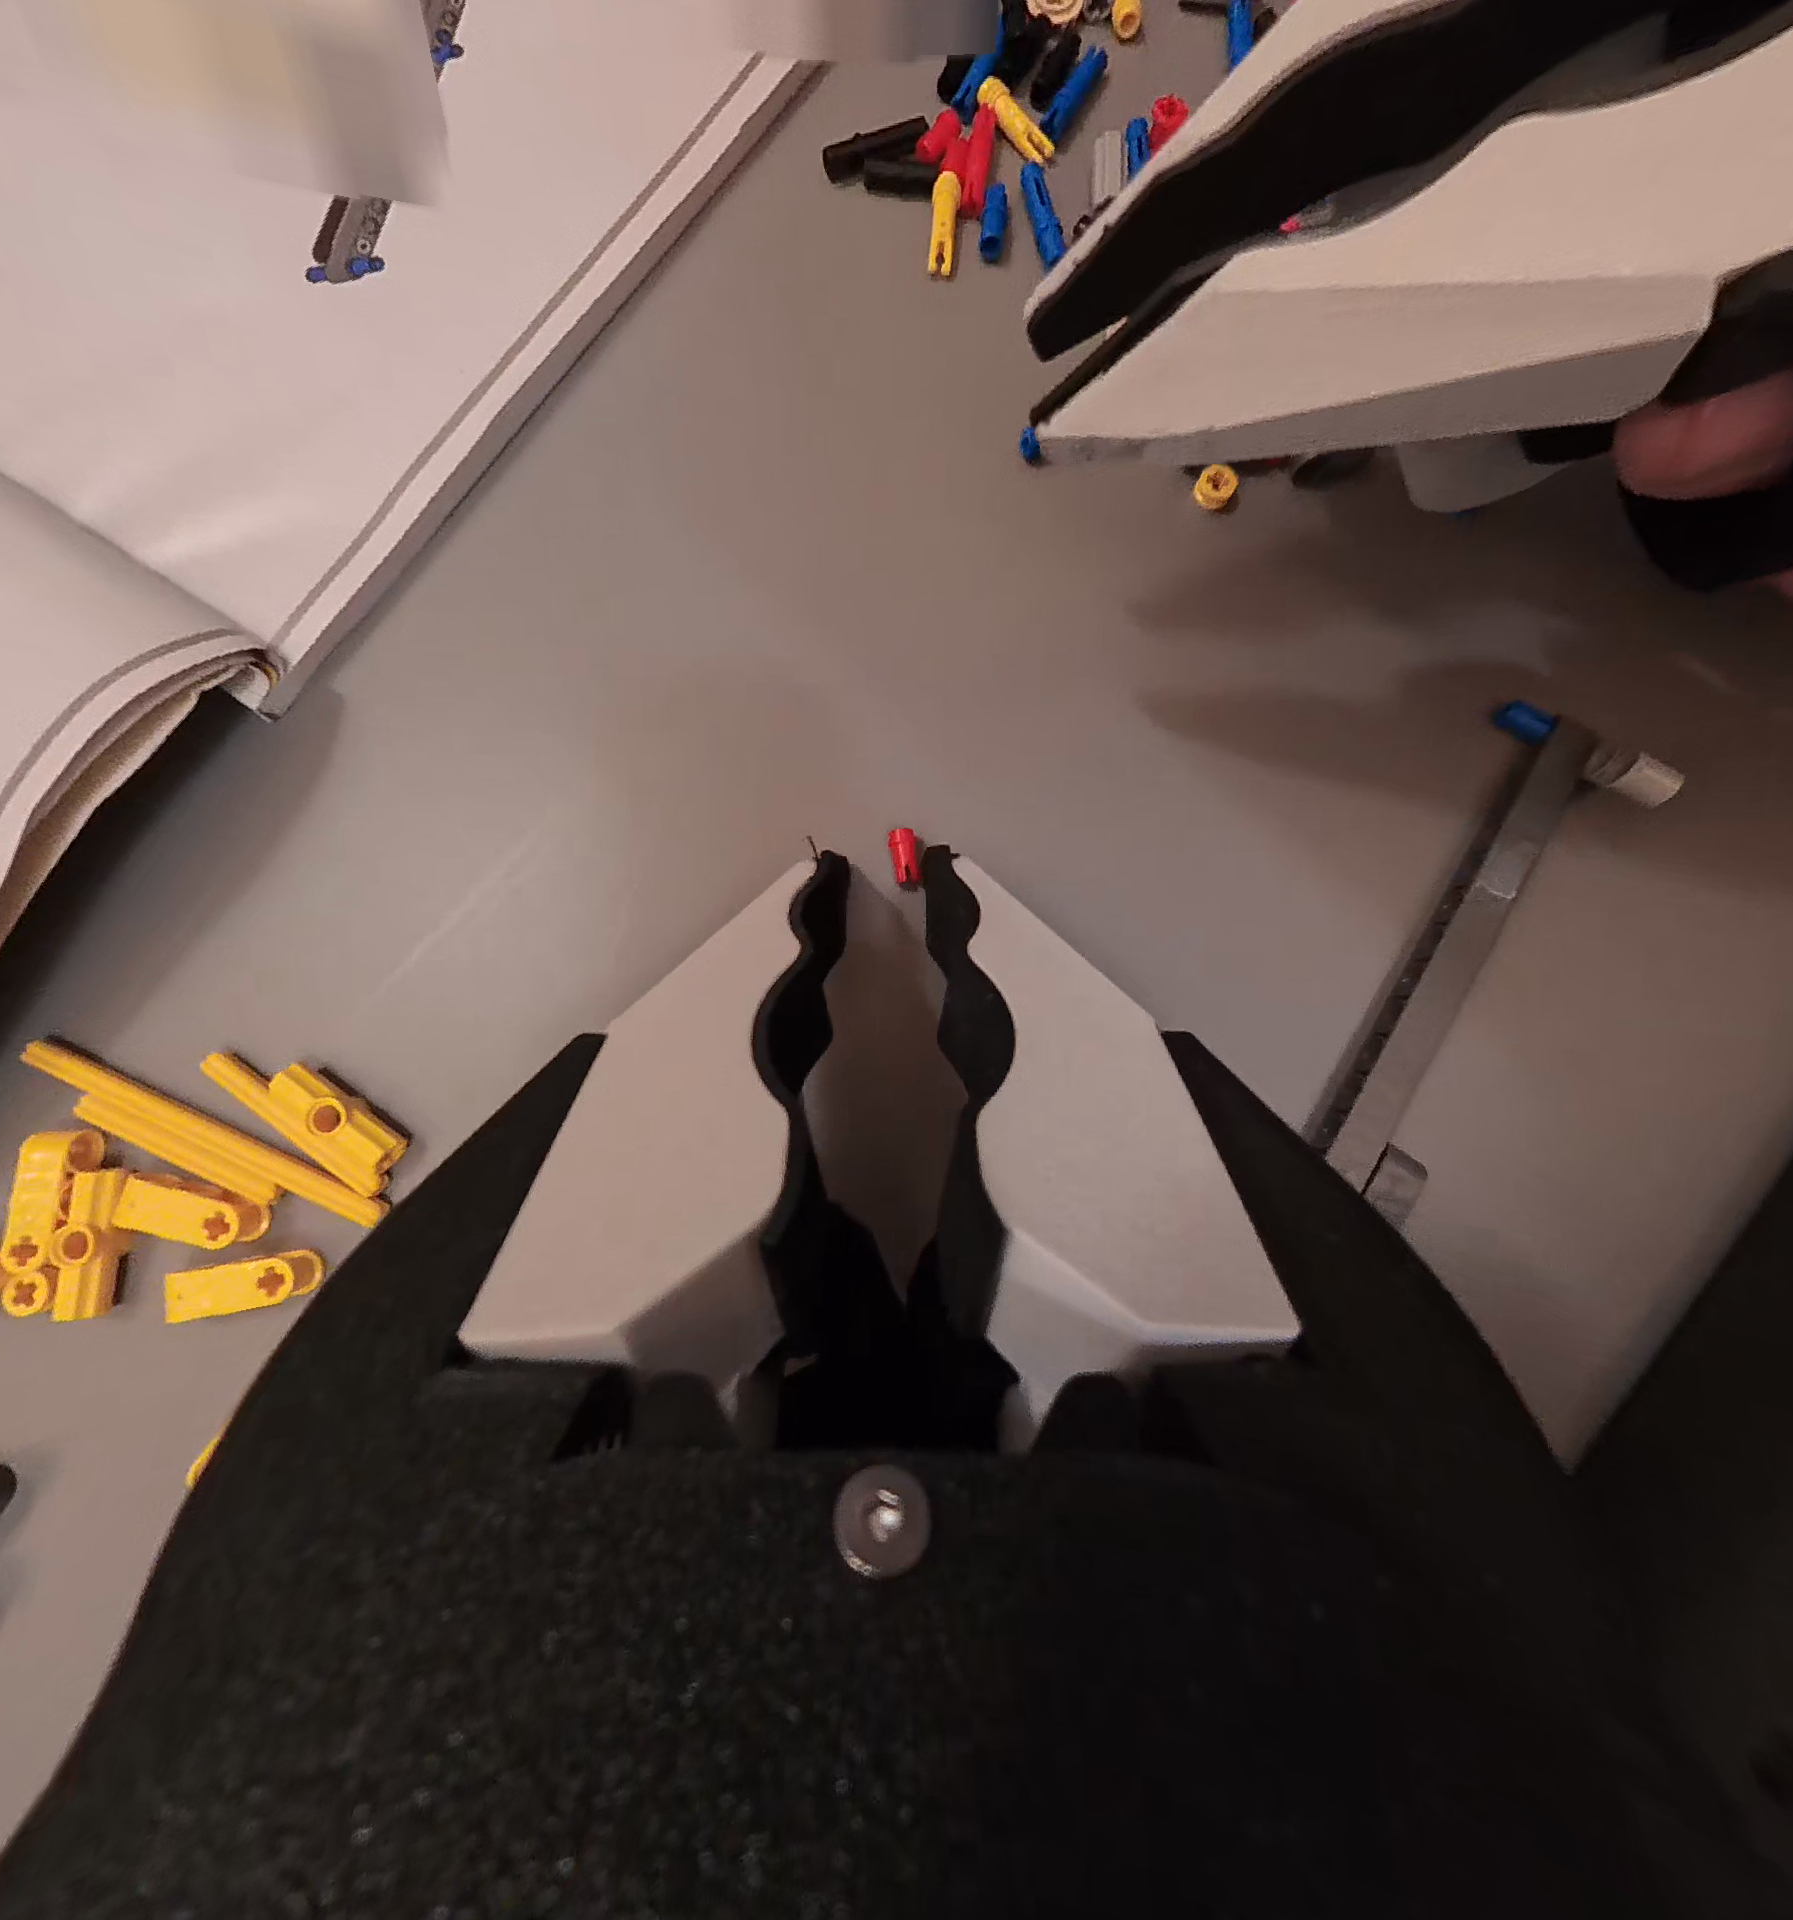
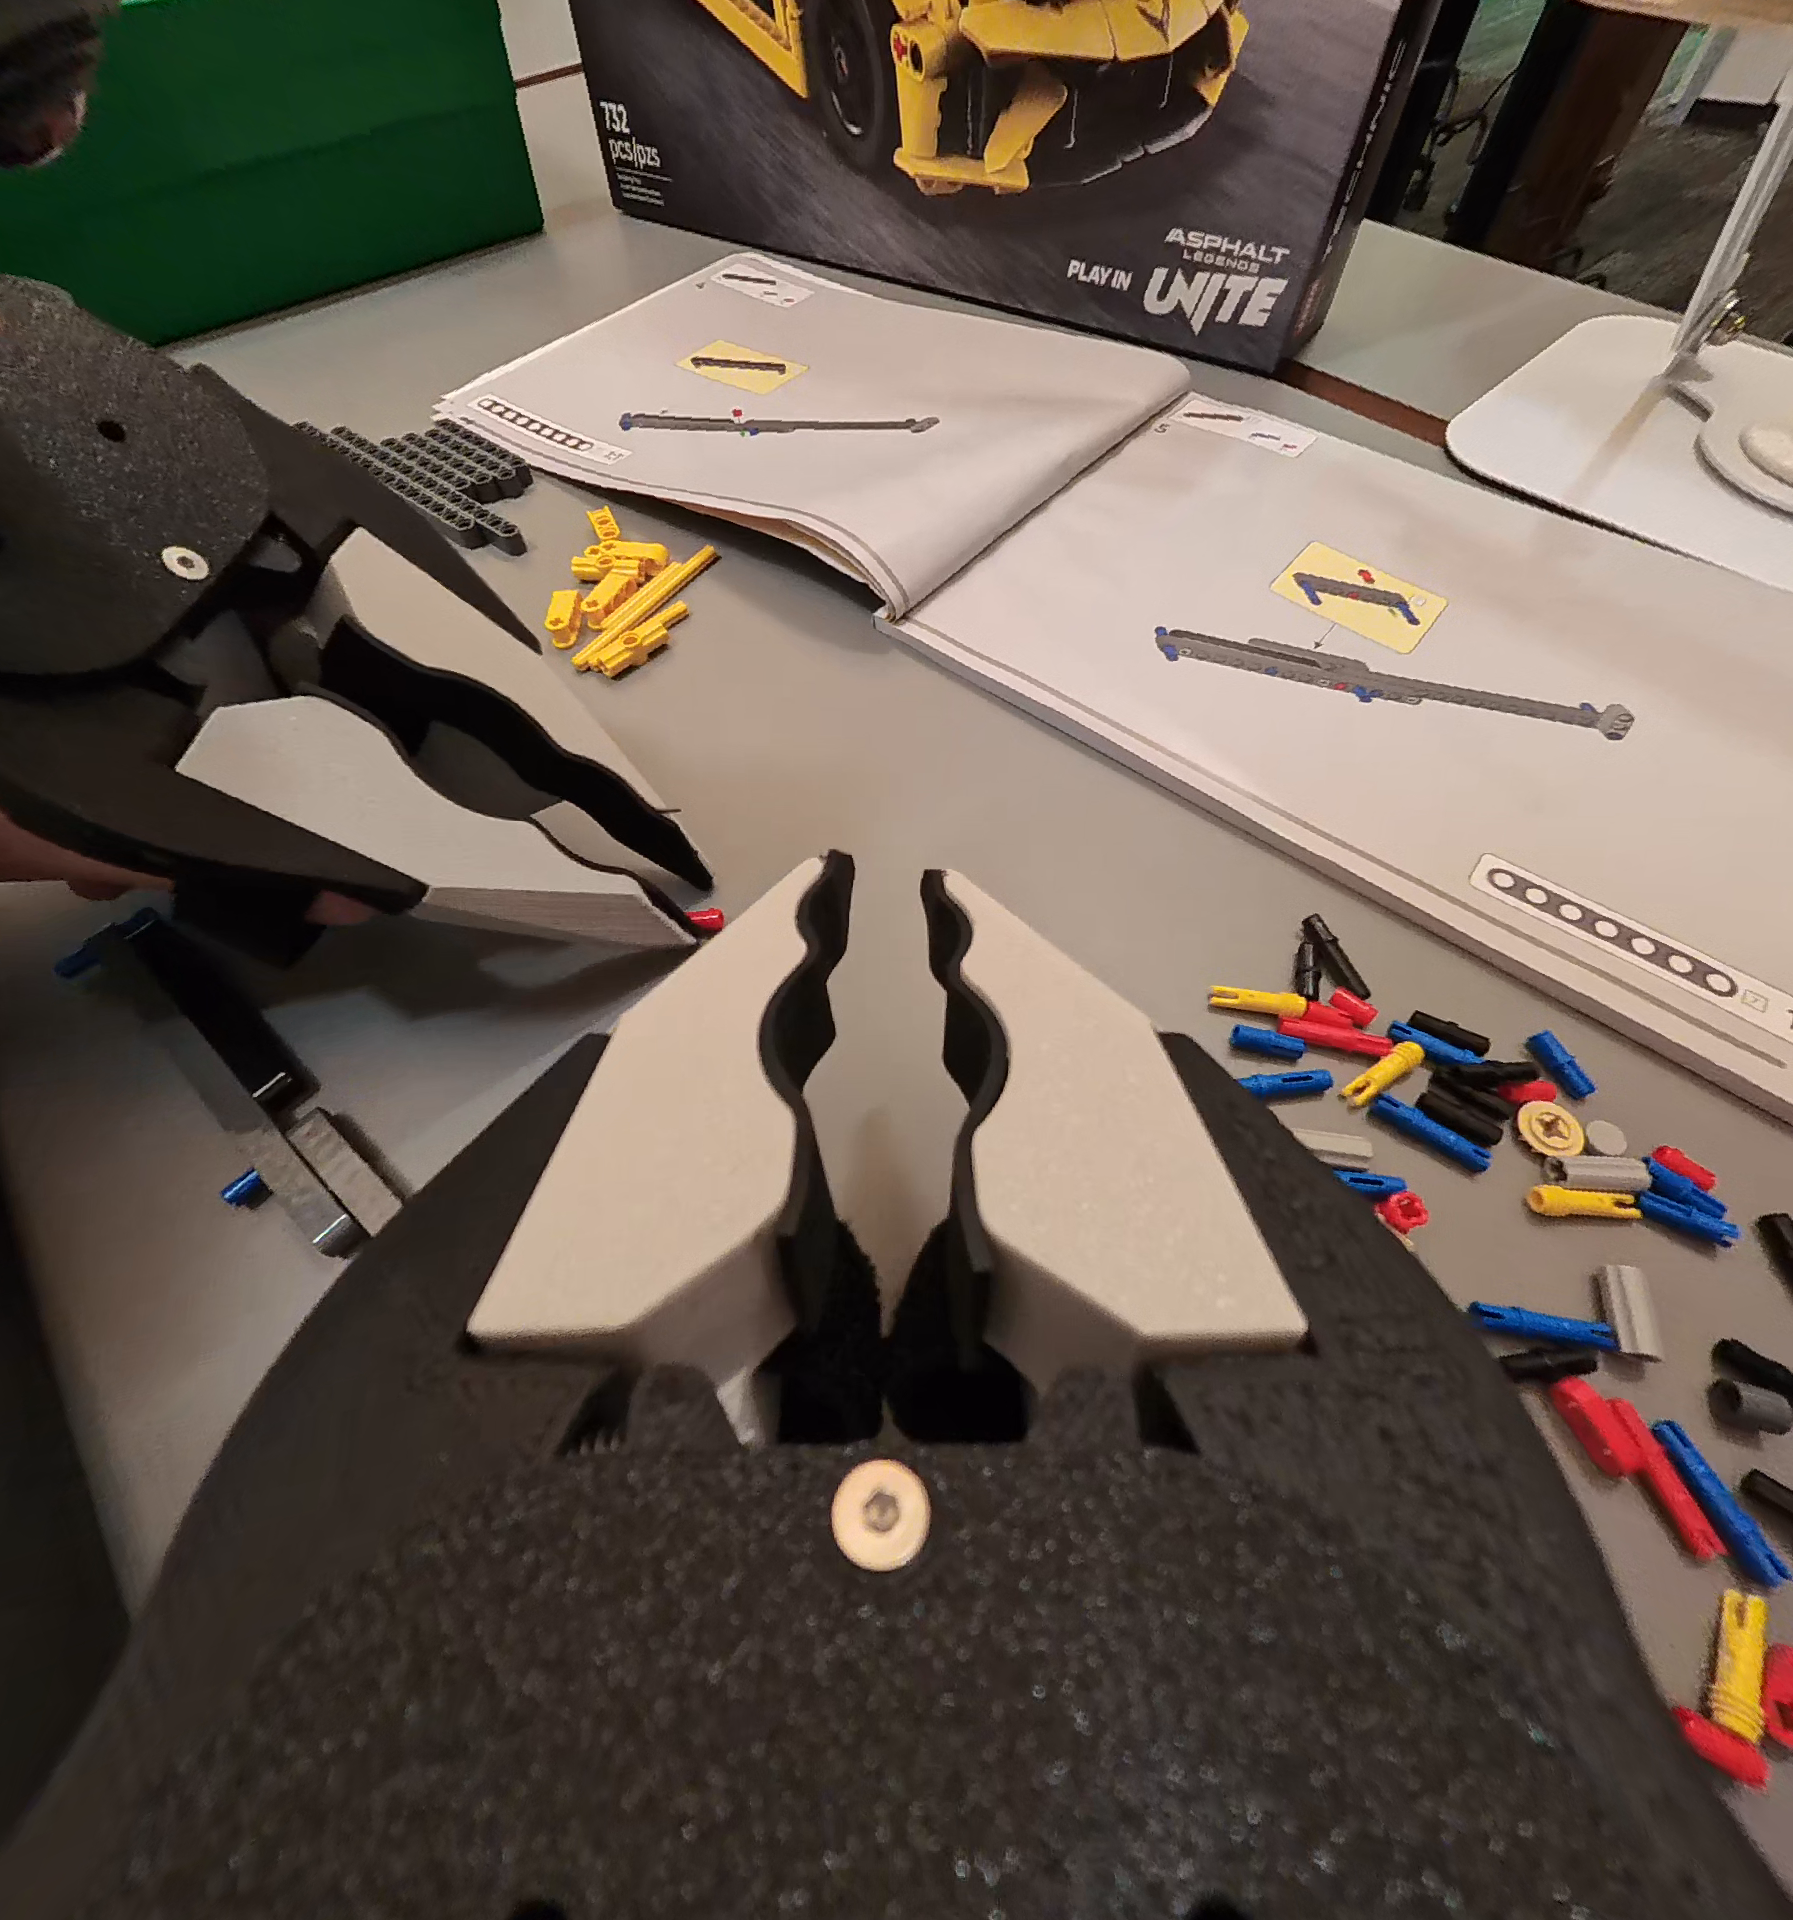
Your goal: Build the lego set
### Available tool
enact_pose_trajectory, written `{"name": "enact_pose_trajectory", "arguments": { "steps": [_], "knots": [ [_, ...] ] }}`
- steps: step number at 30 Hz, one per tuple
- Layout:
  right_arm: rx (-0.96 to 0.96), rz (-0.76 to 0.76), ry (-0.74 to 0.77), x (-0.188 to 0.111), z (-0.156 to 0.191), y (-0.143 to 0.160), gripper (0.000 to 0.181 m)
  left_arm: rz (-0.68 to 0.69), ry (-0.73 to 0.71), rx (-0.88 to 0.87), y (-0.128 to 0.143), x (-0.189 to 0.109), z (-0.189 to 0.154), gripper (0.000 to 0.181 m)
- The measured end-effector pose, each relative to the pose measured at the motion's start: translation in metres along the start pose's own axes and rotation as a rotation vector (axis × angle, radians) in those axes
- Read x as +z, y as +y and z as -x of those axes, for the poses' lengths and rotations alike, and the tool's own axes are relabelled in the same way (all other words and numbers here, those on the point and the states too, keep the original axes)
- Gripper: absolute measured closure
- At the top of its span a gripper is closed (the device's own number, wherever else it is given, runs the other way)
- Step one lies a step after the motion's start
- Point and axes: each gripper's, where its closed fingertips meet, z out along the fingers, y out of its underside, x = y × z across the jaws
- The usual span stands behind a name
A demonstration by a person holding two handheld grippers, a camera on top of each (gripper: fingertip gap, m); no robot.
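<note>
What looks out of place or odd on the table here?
One small red peg lies alone on the grey table, just off the left gripper and its open fingers, away from the mixed peg pile. Otherwise nothing looks spilled or damaged.

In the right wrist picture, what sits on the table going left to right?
Green box → black beams → yellow pieces → open instruction booklet → loose coloured pins → white stand base.
</note>
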Motion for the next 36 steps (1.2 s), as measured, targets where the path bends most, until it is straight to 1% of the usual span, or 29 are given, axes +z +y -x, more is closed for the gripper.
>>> {"name": "enact_pose_trajectory", "arguments": {
  "steps": [5, 8, 9, 11, 12, 14, 16, 19, 22, 27, 32, 33, 36],
  "knots": [
    [0.011, 0.008, -0.009, 0.001, 0.000, 0.002, 0.167, -0.001, 0.016, 0.001, 0.000, 0.000, -0.001, 0.176],
    [0.021, 0.012, -0.032, 0.002, 0.004, 0.003, 0.167, -0.007, 0.020, 0.026, -0.001, 0.002, -0.002, 0.177],
    [0.038, 0.012, -0.052, 0.002, 0.006, 0.003, 0.168, -0.010, 0.030, 0.044, -0.001, 0.002, -0.003, 0.178],
    [0.104, 0.003, -0.140, 0.000, 0.015, 0.001, 0.168, -0.019, 0.052, 0.113, -0.002, 0.002, -0.007, 0.178],
    [0.166, -0.001, -0.204, -0.002, 0.020, 0.000, 0.167, -0.044, 0.059, 0.167, -0.004, 0.000, -0.009, 0.178],
    [0.296, -0.020, -0.330, -0.011, 0.026, -0.008, 0.162, -0.172, 0.052, 0.324, -0.020, -0.014, -0.015, 0.178],
    [0.395, -0.109, -0.441, -0.025, 0.029, -0.025, 0.167, -0.291, -0.009, 0.470, -0.036, -0.034, -0.015, 0.178],
    [0.447, -0.161, -0.544, -0.033, 0.038, -0.036, 0.166, -0.379, -0.070, 0.591, -0.049, -0.052, -0.013, 0.178],
    [0.441, -0.128, -0.586, -0.027, 0.050, -0.034, 0.166, -0.433, -0.098, 0.656, -0.057, -0.063, -0.015, 0.178],
    [0.449, -0.121, -0.618, -0.024, 0.057, -0.034, 0.169, -0.448, -0.114, 0.722, -0.060, -0.067, -0.024, 0.178],
    [0.434, -0.118, -0.619, -0.024, 0.060, -0.033, 0.170, -0.453, -0.122, 0.733, -0.061, -0.069, -0.028, 0.178],
    [0.434, -0.125, -0.628, -0.026, 0.060, -0.034, 0.174, -0.457, -0.121, 0.729, -0.061, -0.069, -0.029, 0.178],
    [0.435, -0.116, -0.638, -0.025, 0.062, -0.033, 0.175, -0.458, -0.124, 0.736, -0.060, -0.069, -0.030, 0.178]
  ]
}}
